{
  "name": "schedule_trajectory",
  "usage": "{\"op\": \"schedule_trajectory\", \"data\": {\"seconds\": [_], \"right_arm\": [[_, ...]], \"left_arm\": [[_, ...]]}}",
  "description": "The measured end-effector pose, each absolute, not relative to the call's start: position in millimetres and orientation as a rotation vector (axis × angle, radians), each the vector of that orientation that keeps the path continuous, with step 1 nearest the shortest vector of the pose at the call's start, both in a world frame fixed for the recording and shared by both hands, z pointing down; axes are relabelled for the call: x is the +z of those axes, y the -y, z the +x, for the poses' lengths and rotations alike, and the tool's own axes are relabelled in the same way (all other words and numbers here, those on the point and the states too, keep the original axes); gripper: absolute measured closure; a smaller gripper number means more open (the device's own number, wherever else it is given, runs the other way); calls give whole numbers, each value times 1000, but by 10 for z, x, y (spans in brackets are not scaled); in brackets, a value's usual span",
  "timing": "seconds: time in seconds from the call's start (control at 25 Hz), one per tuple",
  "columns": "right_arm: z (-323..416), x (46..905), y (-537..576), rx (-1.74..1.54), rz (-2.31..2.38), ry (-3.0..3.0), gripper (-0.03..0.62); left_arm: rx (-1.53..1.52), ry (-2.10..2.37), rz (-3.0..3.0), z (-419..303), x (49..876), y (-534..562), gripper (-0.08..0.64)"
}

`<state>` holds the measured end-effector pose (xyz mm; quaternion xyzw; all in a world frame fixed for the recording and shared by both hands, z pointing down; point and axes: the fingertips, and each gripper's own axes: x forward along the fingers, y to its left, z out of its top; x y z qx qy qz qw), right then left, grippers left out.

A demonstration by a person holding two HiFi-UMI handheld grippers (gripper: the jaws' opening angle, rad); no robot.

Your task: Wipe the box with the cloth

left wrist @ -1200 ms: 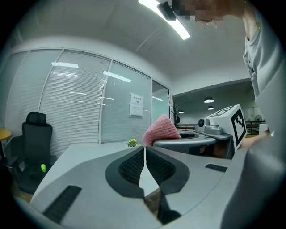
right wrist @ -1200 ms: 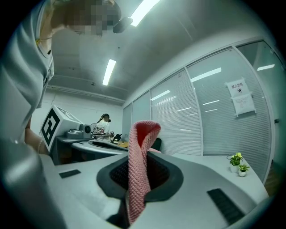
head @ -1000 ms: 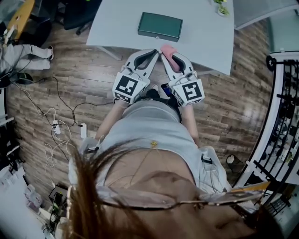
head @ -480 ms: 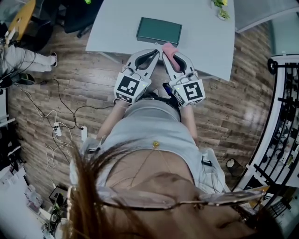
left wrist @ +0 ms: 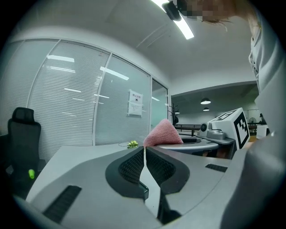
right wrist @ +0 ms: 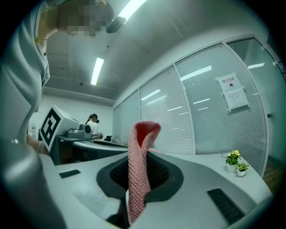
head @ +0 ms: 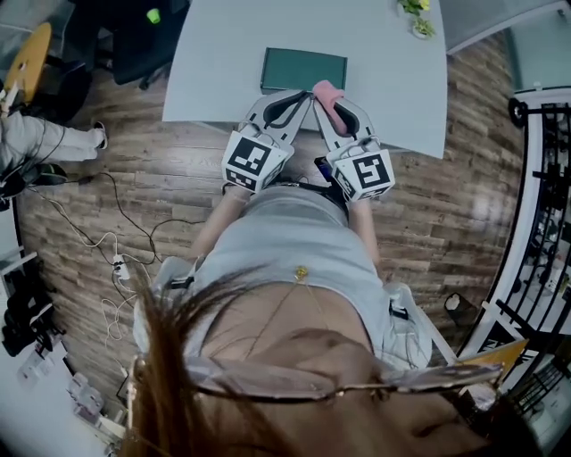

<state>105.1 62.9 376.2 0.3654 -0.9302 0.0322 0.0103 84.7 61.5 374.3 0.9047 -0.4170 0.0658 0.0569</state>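
The box [head: 303, 70] lies on the table [head: 223, 45]. Just before the box, the left gripper [head: 303, 96] and right gripper [head: 322, 101] sit side by side, the cloth [head: 326, 92] between the right one's jaws. Behind and right of the box stands a plant [head: 416, 16]; well left, off the table, a chair [head: 134, 31].

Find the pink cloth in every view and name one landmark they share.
Head view: pink cloth top centre, in the right tool, beside the green box.
Left gripper view: cloth at centre, right of the small potted plant.
Right gripper view: cloth at centre, clamped upright.
Shared landmark: that plant.
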Motion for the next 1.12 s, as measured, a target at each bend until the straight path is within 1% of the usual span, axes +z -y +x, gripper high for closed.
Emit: {"op": "schedule_trajectory", "data": {"seconds": [0.52, 1.12], "right_arm": [[793, 3878, 163, 148, 1318, 2806, 552], [721, 4265, 668, 232, 1471, 2604, 552]], "left_arm": [[220, 1080, 2808, 548, 3791, 231, 522], [313, 937, 2768, 247, 4199, 723, 520]]}}
